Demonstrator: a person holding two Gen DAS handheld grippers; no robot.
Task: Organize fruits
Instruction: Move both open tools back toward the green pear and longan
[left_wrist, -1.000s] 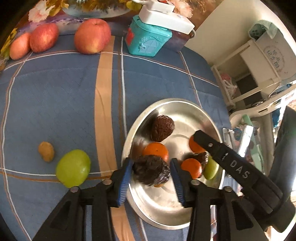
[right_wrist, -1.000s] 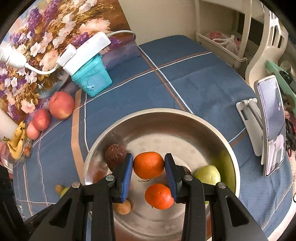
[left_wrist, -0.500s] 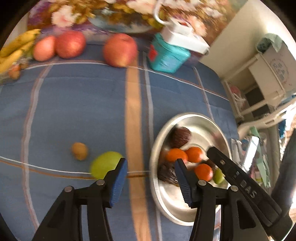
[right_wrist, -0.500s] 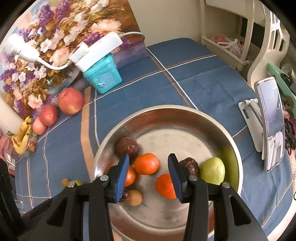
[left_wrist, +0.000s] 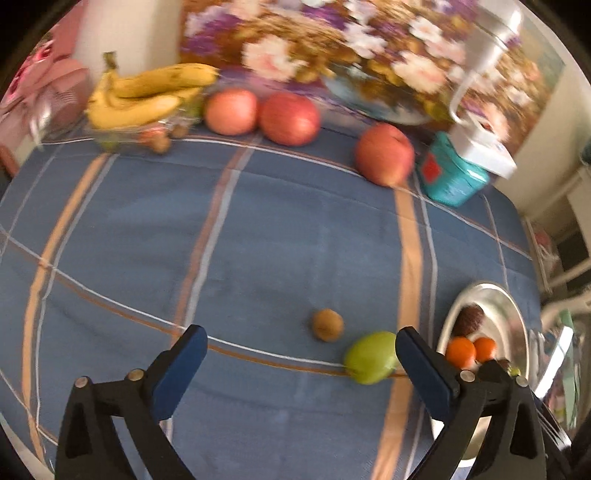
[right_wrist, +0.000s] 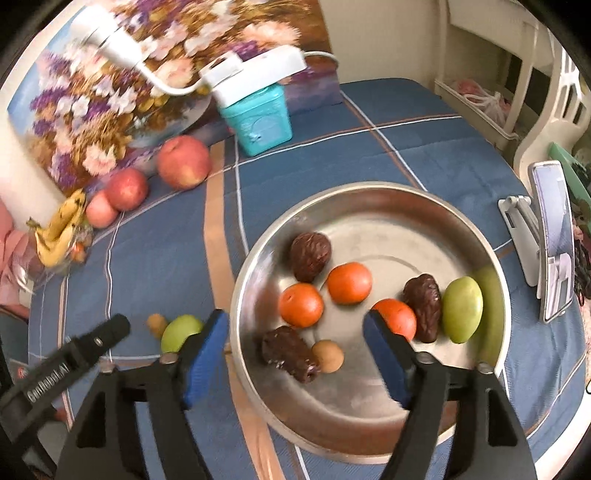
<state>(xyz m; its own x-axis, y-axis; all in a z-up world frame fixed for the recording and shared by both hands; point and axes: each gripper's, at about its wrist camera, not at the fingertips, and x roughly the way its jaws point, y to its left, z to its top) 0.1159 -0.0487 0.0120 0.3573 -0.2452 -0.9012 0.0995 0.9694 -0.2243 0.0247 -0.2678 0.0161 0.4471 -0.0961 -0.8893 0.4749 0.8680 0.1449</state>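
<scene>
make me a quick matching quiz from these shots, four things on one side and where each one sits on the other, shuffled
Things:
1. bananas
2. green fruit nearest the left gripper
3. white power strip
4. phone

Places:
A. on top of the teal box
B. upright in a white stand, to the right of the metal bowl
C. at the back of the blue tablecloth, next to the red apples
D. on the cloth beside a small brown fruit, outside the bowl

Pairs: 1-C, 2-D, 3-A, 4-B
</scene>
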